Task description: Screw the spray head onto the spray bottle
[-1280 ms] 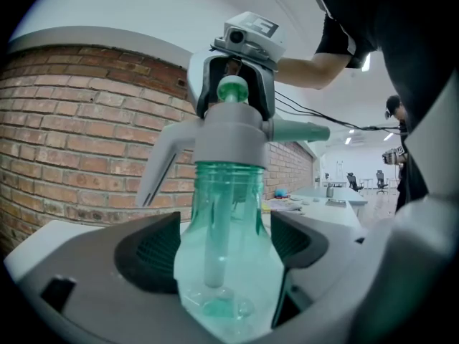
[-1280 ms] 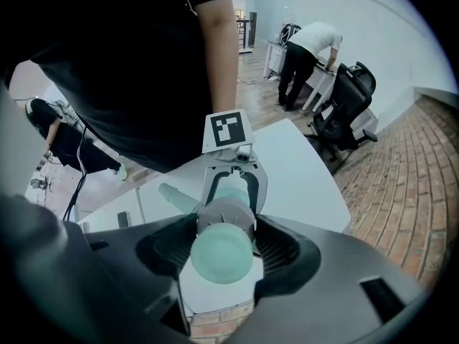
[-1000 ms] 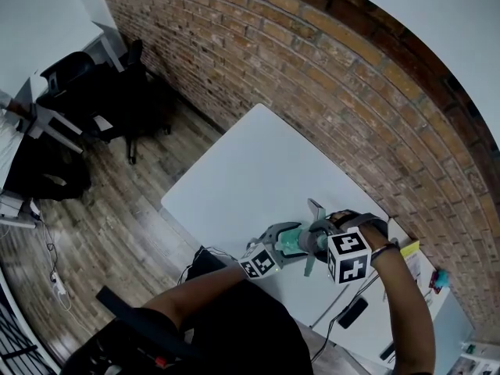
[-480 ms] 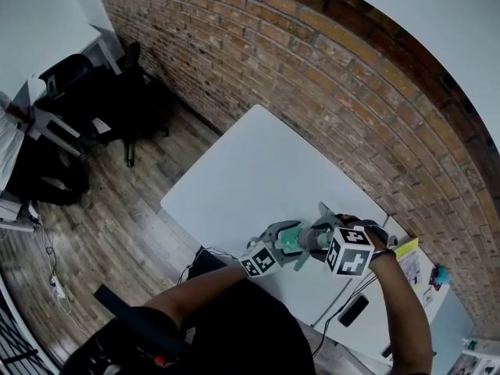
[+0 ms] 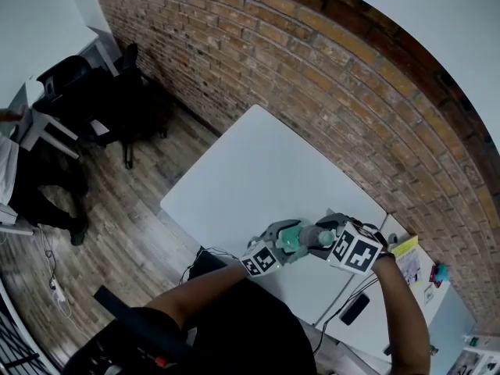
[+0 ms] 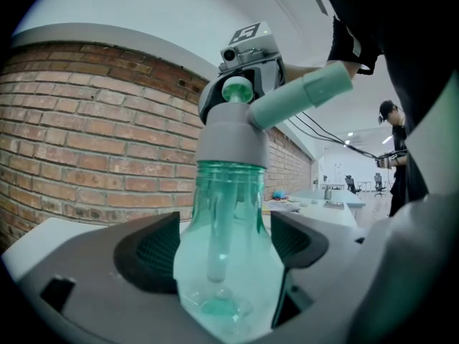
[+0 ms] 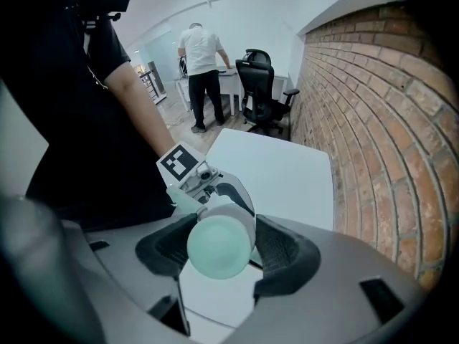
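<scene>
A clear teal spray bottle (image 6: pixel 228 264) stands upright between the pads of my left gripper (image 6: pixel 226 242), which is shut on its body. A grey collar (image 6: pixel 231 138) of the spray head sits on the bottle's neck, and the teal nozzle (image 6: pixel 301 95) sticks out to the right. My right gripper (image 7: pixel 222 246) comes down from above and is shut on the spray head (image 7: pixel 219 248), whose rounded teal top shows between the pads. In the head view both grippers meet over the white table's (image 5: pixel 258 170) near edge: the left gripper (image 5: pixel 295 237) with the bottle (image 5: pixel 294 236), the right gripper (image 5: pixel 322 234) beside it.
A brick wall (image 5: pixel 328 92) runs along the table's far side. A second white table (image 5: pixel 391 311) at the right carries a black phone (image 5: pixel 353 311), papers and cables. Black office chairs (image 5: pixel 117 92) stand at the left on the wooden floor. A person (image 7: pixel 202 70) stands at a far desk.
My right gripper has rolled around the spray head, its marker cube tipping over to the right and the nozzle swinging out of sight. The left gripper and bottle stayed still.
</scene>
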A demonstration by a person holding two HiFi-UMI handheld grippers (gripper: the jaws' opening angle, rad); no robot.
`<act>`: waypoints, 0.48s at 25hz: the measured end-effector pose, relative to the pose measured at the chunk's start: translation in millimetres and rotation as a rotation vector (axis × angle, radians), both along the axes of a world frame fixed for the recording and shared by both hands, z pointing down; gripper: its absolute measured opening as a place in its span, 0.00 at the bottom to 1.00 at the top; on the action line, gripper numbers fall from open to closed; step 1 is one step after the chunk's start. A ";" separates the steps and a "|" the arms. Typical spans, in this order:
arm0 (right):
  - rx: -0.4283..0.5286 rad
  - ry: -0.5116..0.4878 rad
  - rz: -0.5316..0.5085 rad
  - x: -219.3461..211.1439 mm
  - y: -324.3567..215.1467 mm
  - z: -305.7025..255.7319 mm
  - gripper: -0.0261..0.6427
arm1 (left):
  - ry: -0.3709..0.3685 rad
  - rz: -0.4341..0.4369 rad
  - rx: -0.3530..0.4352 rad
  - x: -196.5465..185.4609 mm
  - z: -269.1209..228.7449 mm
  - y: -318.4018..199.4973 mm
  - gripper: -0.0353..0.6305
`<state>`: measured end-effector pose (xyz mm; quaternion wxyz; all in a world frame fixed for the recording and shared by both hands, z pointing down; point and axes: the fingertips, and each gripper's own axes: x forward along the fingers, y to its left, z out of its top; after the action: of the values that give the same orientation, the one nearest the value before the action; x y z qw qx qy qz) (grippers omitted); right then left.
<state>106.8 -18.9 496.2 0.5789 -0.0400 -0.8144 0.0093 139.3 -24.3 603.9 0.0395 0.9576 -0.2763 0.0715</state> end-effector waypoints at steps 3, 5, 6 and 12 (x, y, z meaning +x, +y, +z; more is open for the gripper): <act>0.005 -0.050 -0.017 -4.2 -0.6 -11.5 0.42 | -0.001 0.006 0.008 0.9 -4.4 -0.1 0.62; 0.022 -0.064 -0.073 -6.3 -0.4 -26.4 0.43 | -0.001 0.012 0.012 1.2 -6.4 -0.4 0.62; 0.039 -0.057 -0.121 -6.4 0.0 -33.7 0.43 | 0.000 0.011 0.011 0.7 -5.7 -0.5 0.62; 0.129 0.032 -0.393 -4.9 5.3 -46.3 0.43 | 0.005 0.002 0.006 0.8 -1.6 -0.9 0.62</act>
<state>101.9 -13.5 449.9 0.5837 -0.1607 -0.7806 -0.1551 140.1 -25.2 602.3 0.0371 0.9582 -0.2754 0.0685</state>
